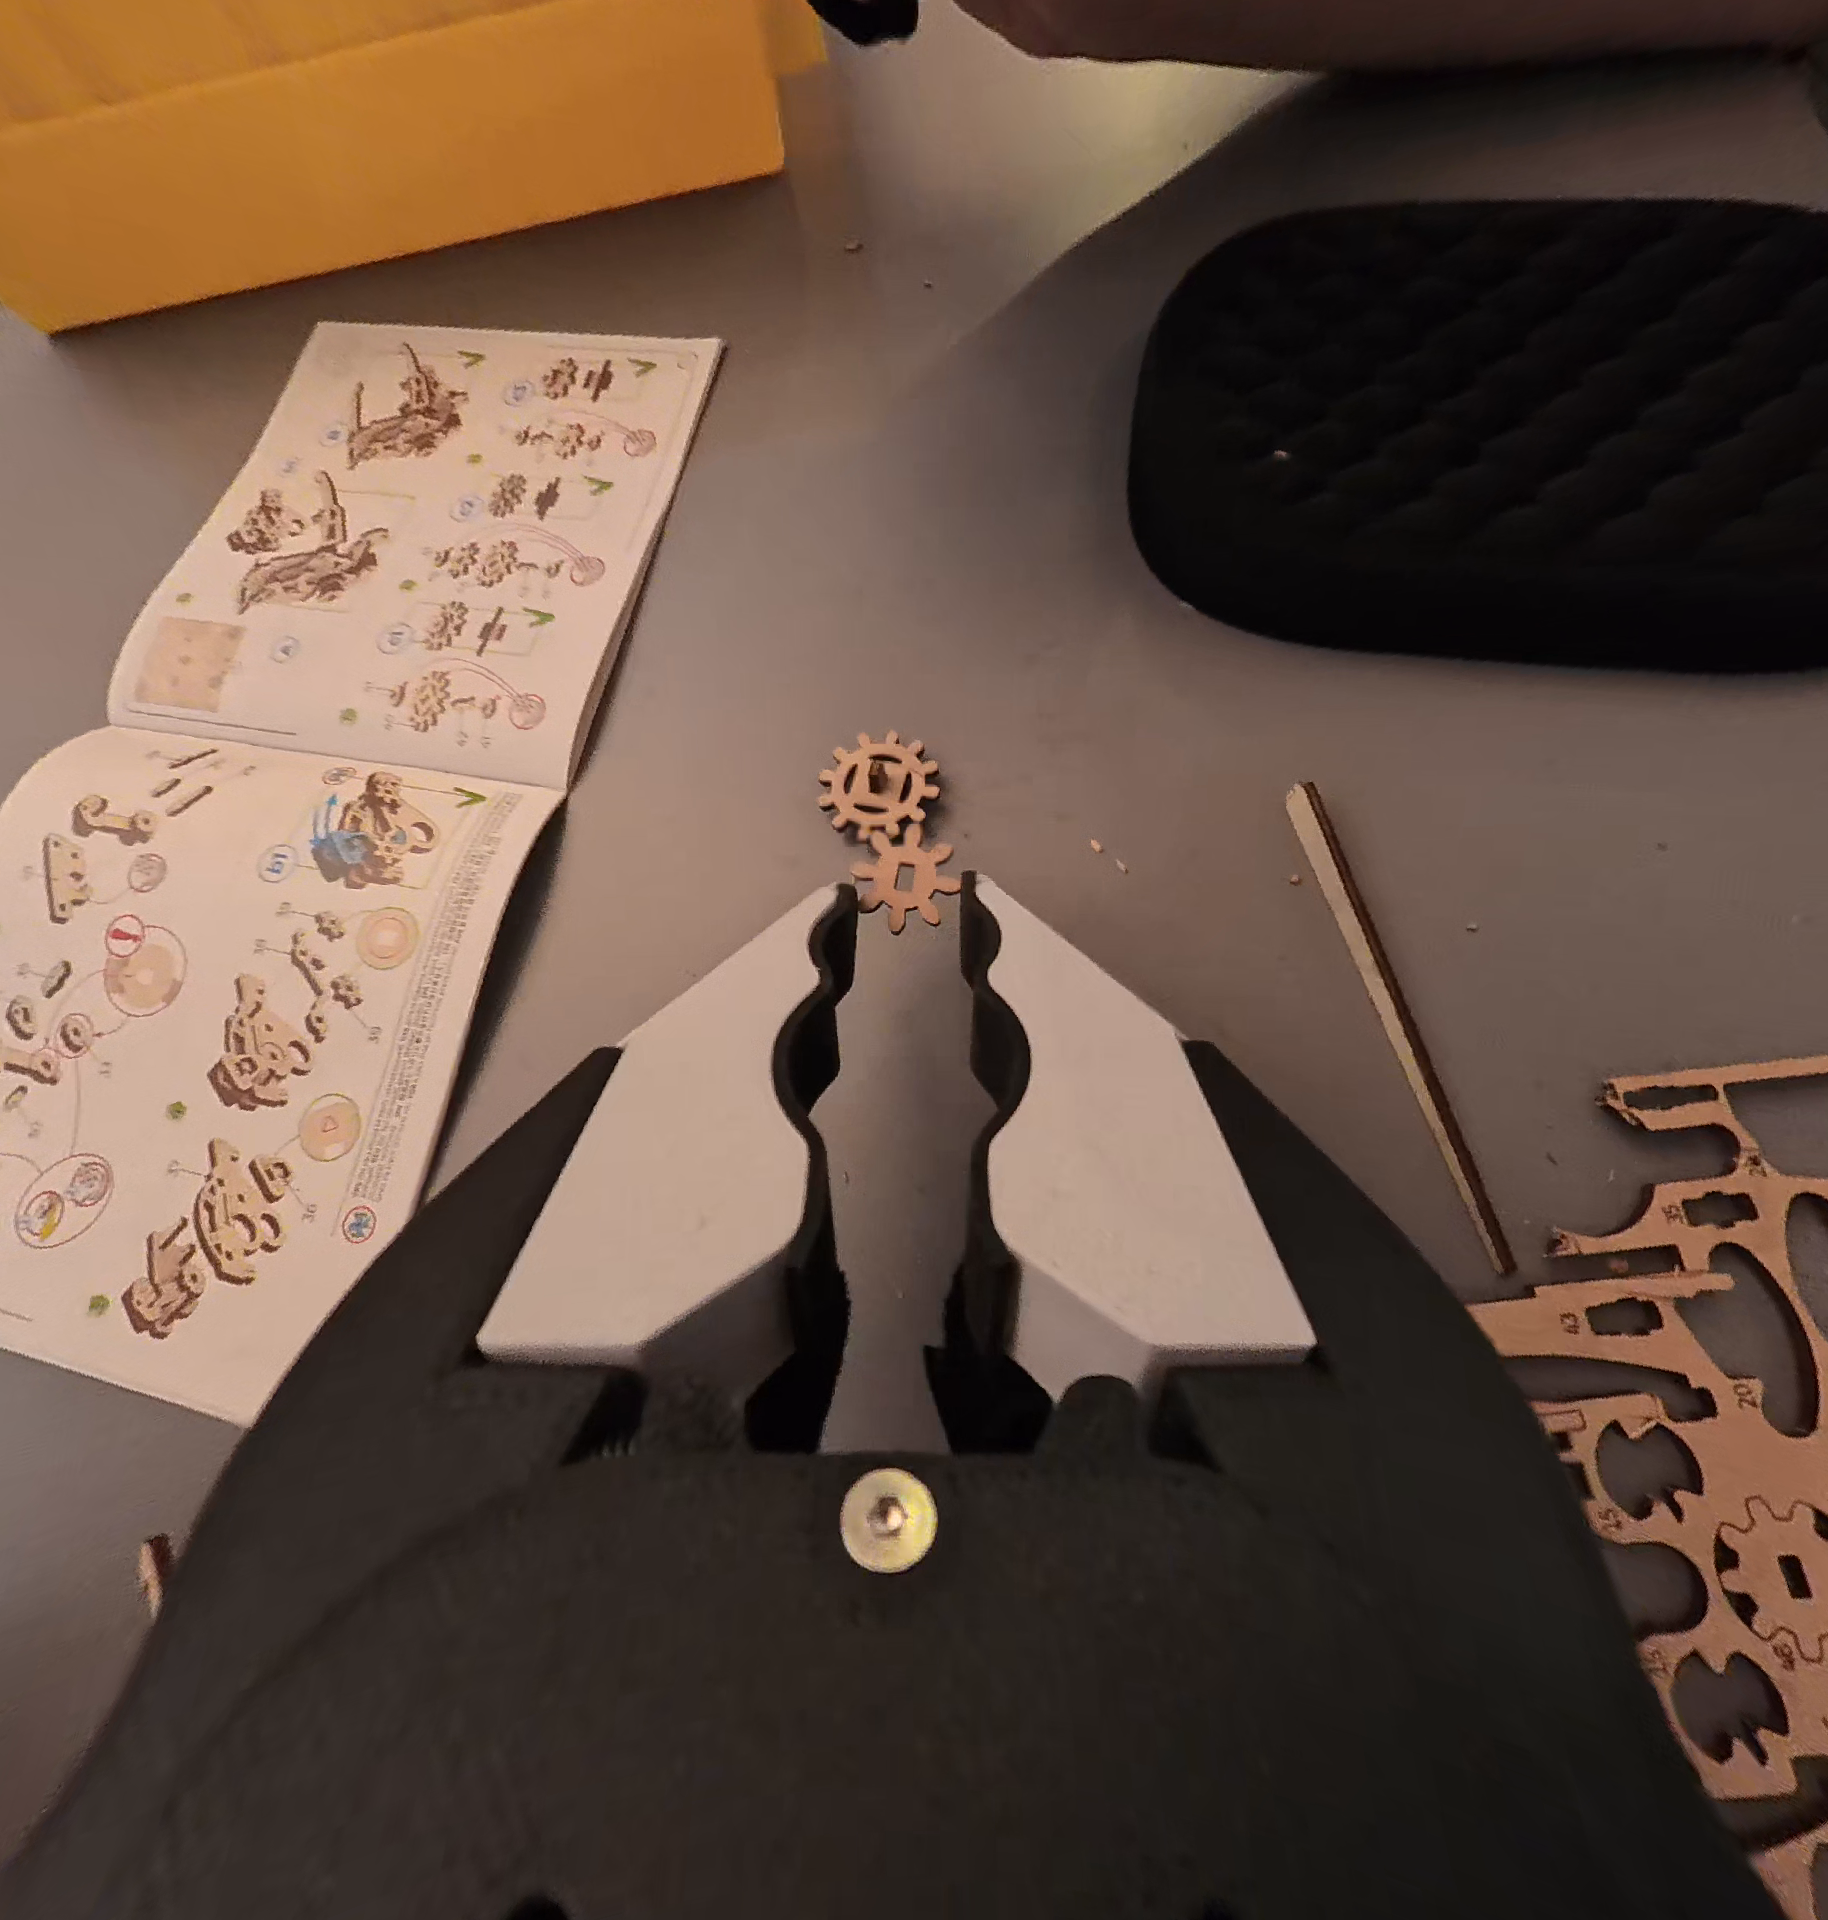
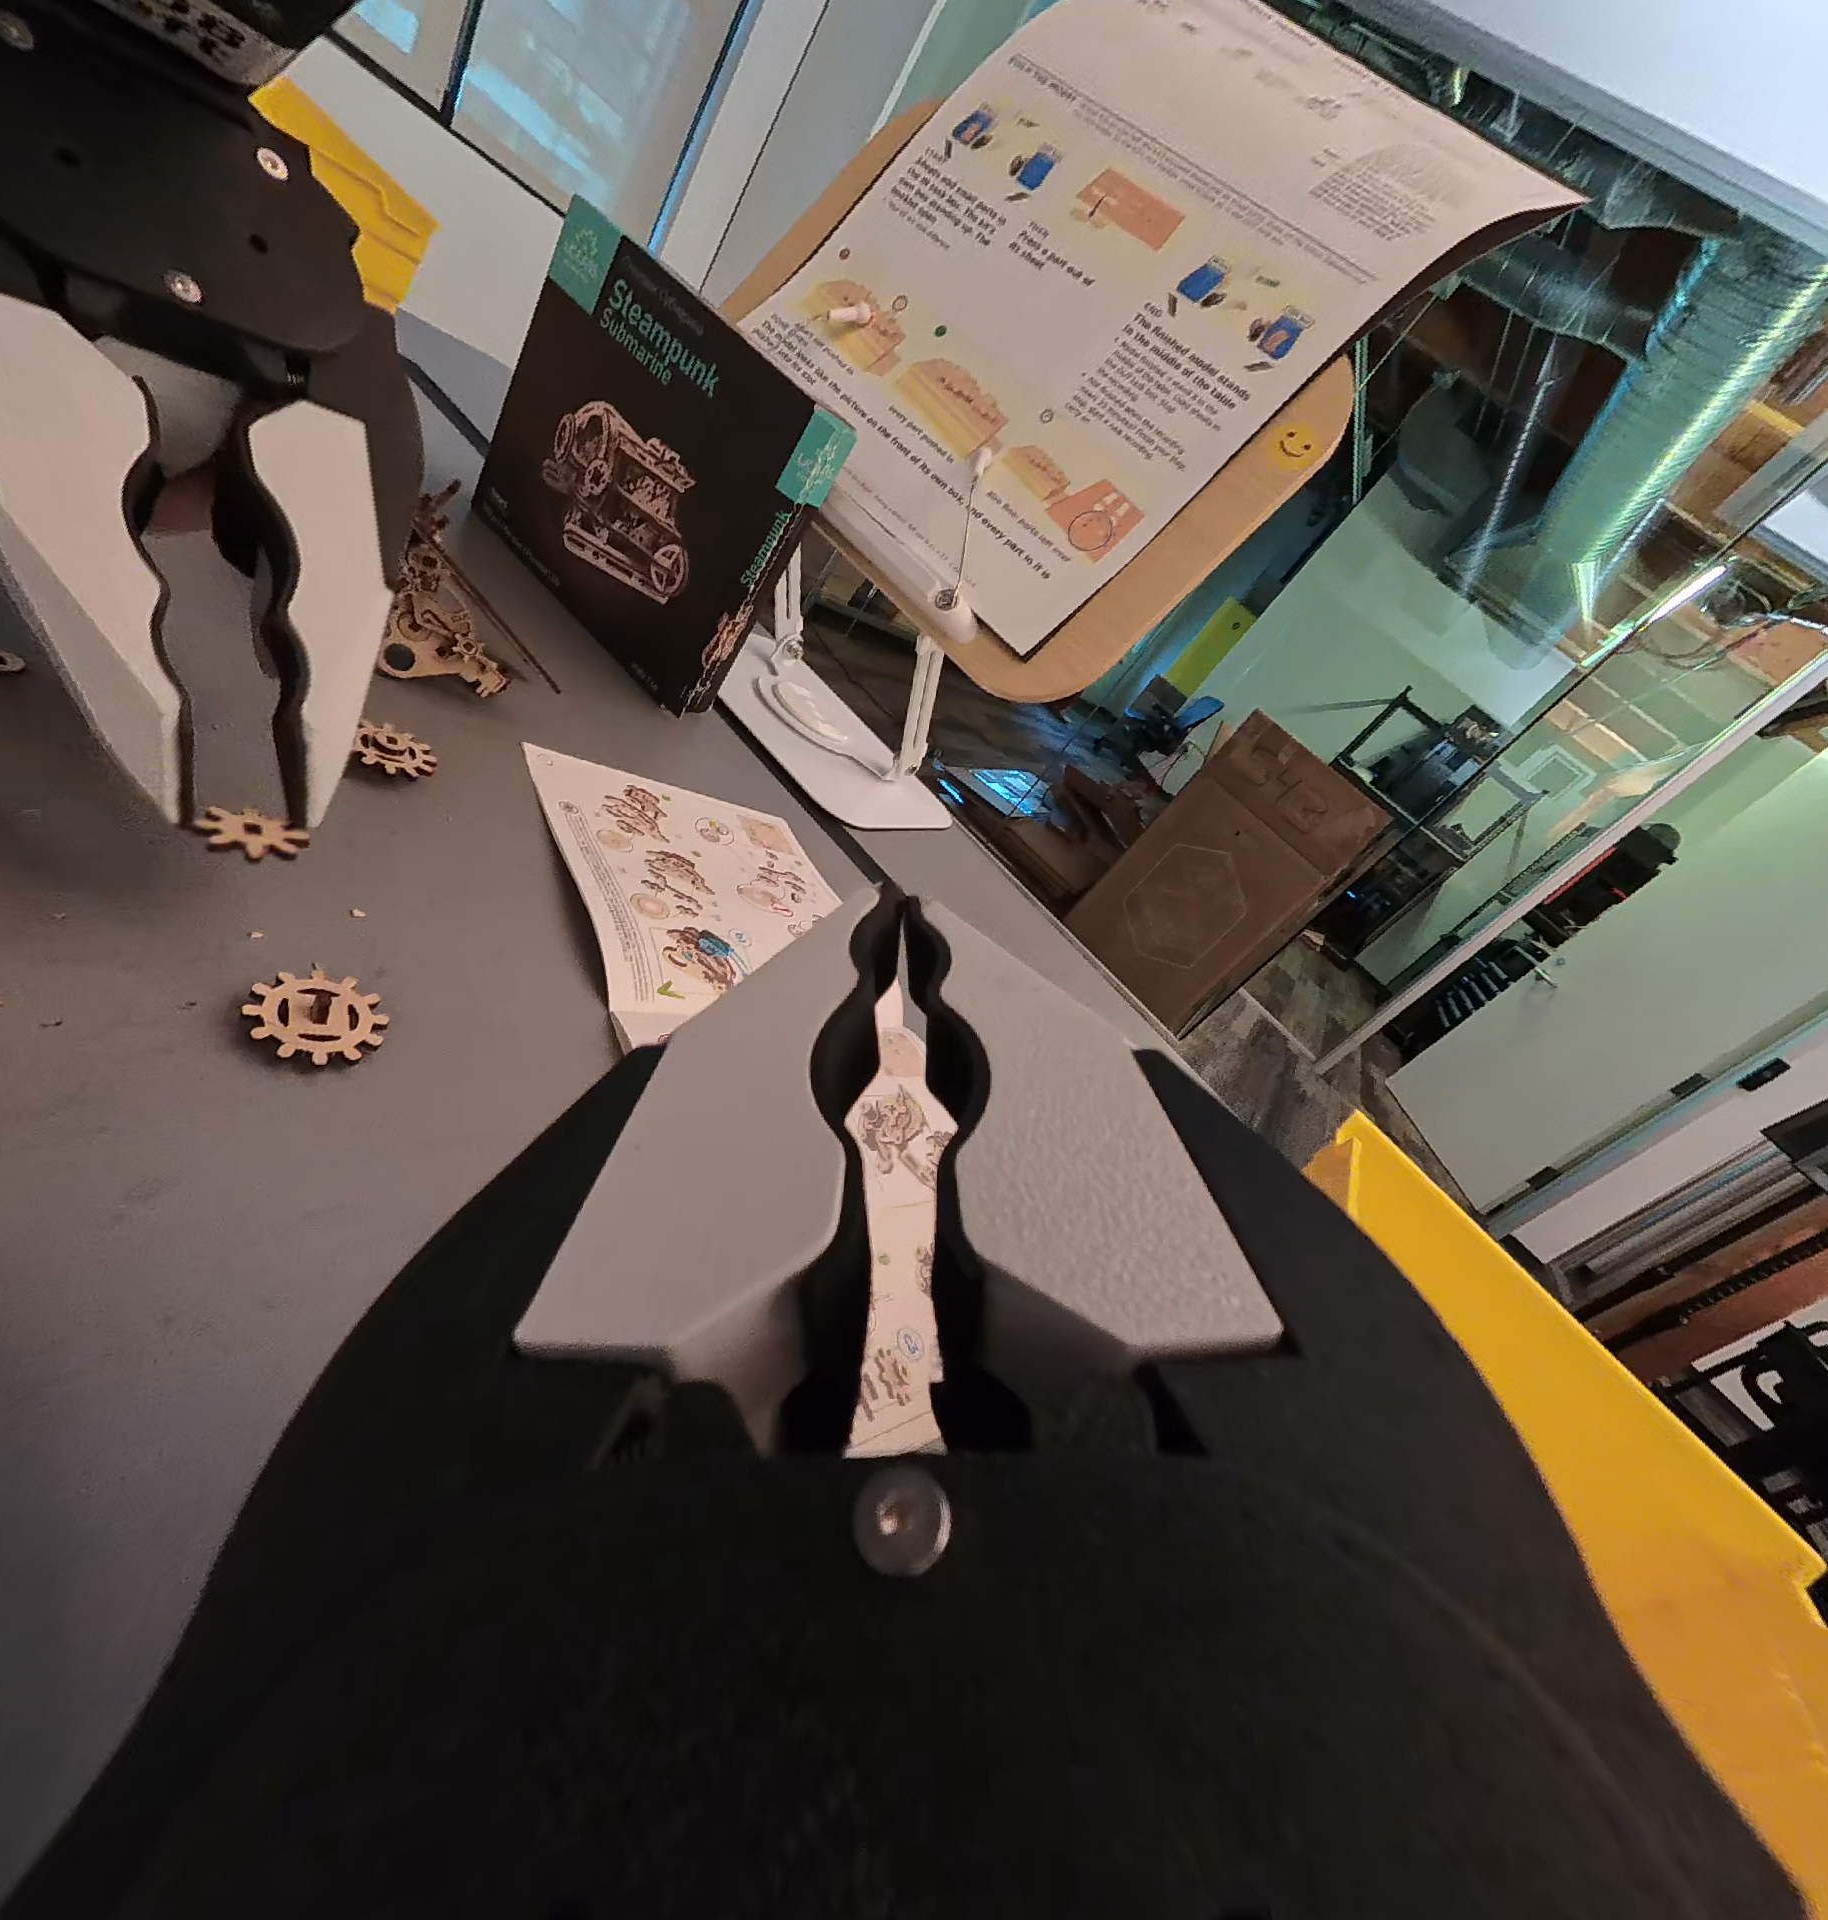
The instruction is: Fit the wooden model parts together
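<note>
On the grey counter (image 1: pixel 941 540) your left claw (image 1: pixel 905 883) stands with its tips down around a small wooden gear (image 1: pixel 902 881); the jaws are apart, one tip on each side of the gear, and I cannot tell if they already touch its teeth. Just beyond it lies a larger gear (image 1: pixel 879 781) with a small peg in its middle hole, and the teeth of the two seem to touch.

The yellow bin (image 1: pixel 370 156) sits at the far left corner of the counter in the left wrist view, and what is inside it is not visible. In the right wrist view a yellow bin edge (image 2: pixel 1575 1475) also runs along the right side, again with its inside hidden.

Only the left wrist view shows the punched-out plywood sheet (image 1: pixel 1720 1455) at the right, the thin wooden strip (image 1: pixel 1398 1029) near it and the black quilted pad (image 1: pixel 1512 436) behind. Only the right wrist view shows the dark kit box (image 2: pixel 629 457) standing upright, the paper sheet on a stand (image 2: pixel 1097 312), a third gear (image 2: pixel 396 750) and some partly built wooden parts (image 2: pixel 432 634) behind the left claw.

The open instruction booklet (image 1: pixel 318 779) lies flat to the left of the gears. Your right claw (image 2: pixel 905 920) hangs above this booklet with its tips together and nothing between them, and its body hides much of the pages.
</note>
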`<state>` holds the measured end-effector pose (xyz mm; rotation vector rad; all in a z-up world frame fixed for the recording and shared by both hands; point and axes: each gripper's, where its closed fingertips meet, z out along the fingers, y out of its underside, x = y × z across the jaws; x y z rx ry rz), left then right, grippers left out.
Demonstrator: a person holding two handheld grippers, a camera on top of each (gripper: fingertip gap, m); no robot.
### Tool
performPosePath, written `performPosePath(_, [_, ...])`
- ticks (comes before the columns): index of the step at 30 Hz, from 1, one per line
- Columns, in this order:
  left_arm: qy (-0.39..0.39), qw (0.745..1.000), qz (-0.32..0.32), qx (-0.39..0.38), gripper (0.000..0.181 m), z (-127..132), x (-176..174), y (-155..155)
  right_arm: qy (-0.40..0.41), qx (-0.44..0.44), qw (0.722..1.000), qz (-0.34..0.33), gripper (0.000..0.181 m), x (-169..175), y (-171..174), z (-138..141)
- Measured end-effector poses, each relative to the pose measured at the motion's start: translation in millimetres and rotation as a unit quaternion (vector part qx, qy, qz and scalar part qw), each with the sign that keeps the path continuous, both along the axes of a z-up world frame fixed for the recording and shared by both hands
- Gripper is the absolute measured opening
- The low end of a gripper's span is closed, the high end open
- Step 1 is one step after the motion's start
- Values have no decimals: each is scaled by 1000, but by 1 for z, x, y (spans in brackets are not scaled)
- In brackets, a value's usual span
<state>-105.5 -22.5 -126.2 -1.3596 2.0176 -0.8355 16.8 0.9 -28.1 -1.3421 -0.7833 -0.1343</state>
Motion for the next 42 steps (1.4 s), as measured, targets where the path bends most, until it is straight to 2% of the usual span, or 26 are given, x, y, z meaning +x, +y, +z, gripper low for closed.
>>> performPosePath(4, [-9,1000,-8,0,18,3,1,-3,13,3,1000,-11,0,5,1,3])
performPosePath(9, [-11,1000,-8,-4,18,4,0,-2,21,49,998,-43,0,16,-2,19])
performPosePath(17, [-20,1000,1,2,18,6,4,0,6,23,998,-55,0,19,7,5])
performPosePath(21, [-30,999,9,7,18,11,8,0,21,22,998,-55,0,21,7,6])
performPosePath(26, [-22,999,8,41,18,9,18,2,22,14,998,-58,0,23,9,3])
performPosePath(30, [-20,999,-5,25,17,12,32,-2,19,3,998,-55,0,22,12,-1])
performPosePath(36, [27,997,-43,51,18,1,37,-3,9,-10,999,-50,0,19,15,-9])
performPosePath(42, [38,997,-46,52,18,-9,38,1,3,-18,999,-45,0,16,16,-12])
